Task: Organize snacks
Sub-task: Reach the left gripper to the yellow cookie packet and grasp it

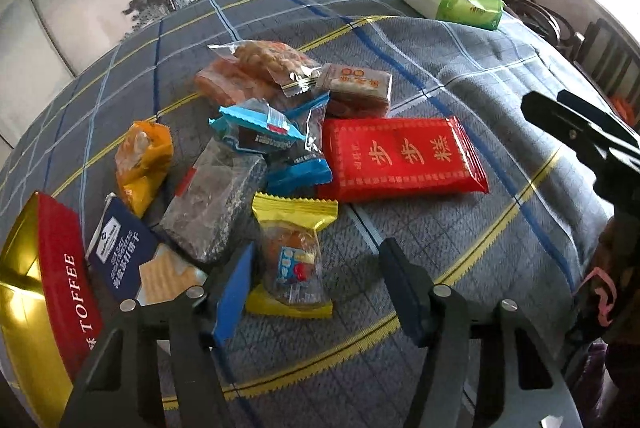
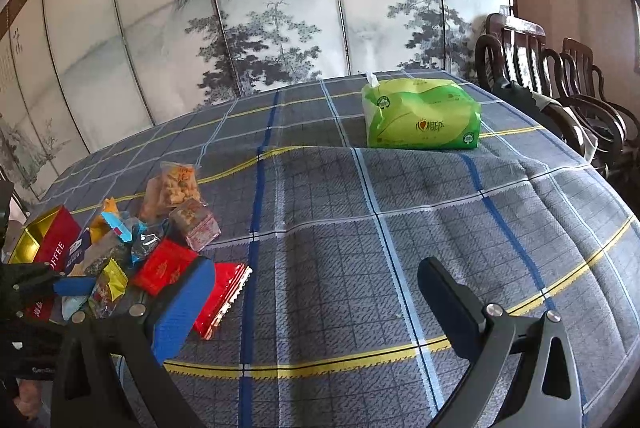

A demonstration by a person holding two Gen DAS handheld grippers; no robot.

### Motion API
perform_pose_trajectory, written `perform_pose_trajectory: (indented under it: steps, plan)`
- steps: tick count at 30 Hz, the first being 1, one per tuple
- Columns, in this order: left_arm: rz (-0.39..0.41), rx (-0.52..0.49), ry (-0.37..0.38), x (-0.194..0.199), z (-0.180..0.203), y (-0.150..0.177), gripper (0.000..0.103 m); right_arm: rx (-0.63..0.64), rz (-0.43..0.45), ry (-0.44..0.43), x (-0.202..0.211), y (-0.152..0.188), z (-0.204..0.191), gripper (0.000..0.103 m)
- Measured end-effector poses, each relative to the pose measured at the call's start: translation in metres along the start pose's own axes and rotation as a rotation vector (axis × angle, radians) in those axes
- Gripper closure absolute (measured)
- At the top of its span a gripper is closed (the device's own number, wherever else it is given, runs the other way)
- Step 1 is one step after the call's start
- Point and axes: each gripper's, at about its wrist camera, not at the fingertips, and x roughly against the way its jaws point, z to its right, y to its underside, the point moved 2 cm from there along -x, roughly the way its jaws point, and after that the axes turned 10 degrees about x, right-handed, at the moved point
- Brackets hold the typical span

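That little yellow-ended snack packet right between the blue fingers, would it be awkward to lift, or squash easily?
The yellow-ended snack packet looks light: small, with a thin, see-through middle. Its glossy film may be slippery, and the crimped ends would likely flop. The lumpy contents look soft enough to squash if pinched hard. The left gripper straddles it, fingers apparently not yet pressing.

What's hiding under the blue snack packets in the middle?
The blue packets lie on a grey clear-wrapped block and overlap the red packet. Whatever else is beneath them is covered.
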Motion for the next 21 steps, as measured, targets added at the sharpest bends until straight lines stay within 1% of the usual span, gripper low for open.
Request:
perform_pose_trajectory:
  steps: [2, 6, 8, 9, 10, 16, 19, 21]
  plan:
    - [-0.003, 0.003, 0.001, -0.002, -0.001, -0.004, 0.044, -0.001, -0.002, -0.001, -0.001, 0.0, 0.0, 0.0]
    - [0.001, 0.003, 0.005, -0.004, -0.003, -0.007, 0.04, -0.003, -0.005, -0.005, -0.002, 0.0, 0.0, 0.0]
    - [0.0, 0.01, 0.01, -0.007, -0.007, -0.008, 0.032, -0.003, -0.005, -0.005, -0.002, 0.0, 0.0, 0.0]
    - [-0.005, 0.016, 0.019, -0.008, -0.009, -0.009, 0.031, -0.003, -0.006, -0.006, -0.002, 0.0, 0.0, 0.0]
    - [-0.009, 0.023, 0.034, -0.009, -0.012, -0.009, 0.031, -0.004, -0.007, -0.007, -0.003, 0.0, 0.0, 0.0]
    - [-0.009, -0.025, 0.051, -0.009, -0.012, -0.01, 0.03, -0.01, -0.01, -0.015, -0.005, 0.0, -0.001, 0.0]
    - [-0.002, -0.032, 0.065, -0.01, -0.014, -0.01, 0.026, -0.01, -0.01, -0.014, -0.005, 0.0, -0.001, 0.0]
    - [0.005, -0.033, 0.064, -0.01, -0.013, -0.01, 0.026, -0.011, -0.011, -0.014, -0.005, 0.0, -0.001, 0.0]
